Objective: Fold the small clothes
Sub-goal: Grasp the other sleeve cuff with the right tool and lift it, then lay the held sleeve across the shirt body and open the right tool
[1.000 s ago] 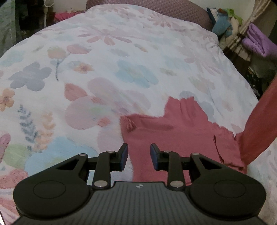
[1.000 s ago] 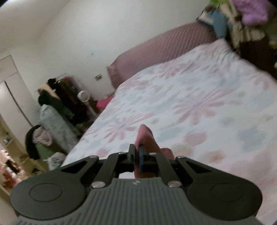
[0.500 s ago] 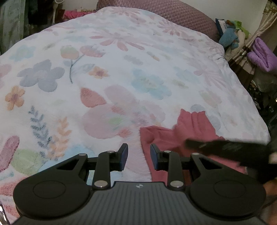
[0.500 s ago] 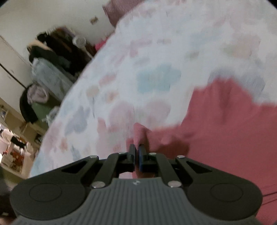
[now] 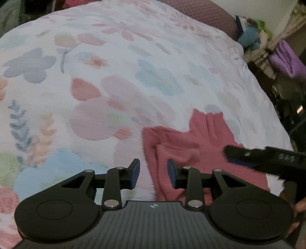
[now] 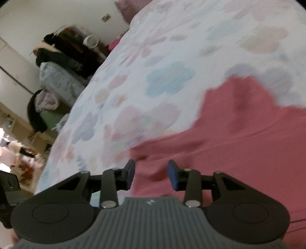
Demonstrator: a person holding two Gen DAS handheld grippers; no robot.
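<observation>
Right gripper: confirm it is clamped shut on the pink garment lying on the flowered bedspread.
Not quite. In the right wrist view the right gripper is open, its jaws spread apart above the pink garment and gripping nothing. The garment does lie on the flowered bedspread.

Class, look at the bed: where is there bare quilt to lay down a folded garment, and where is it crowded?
Free: the floral quilt left of the pink garment and beyond it, up to the mauve headboard. Crowded: the near right corner, where the garment lies and both grippers, left and right, work.
</observation>
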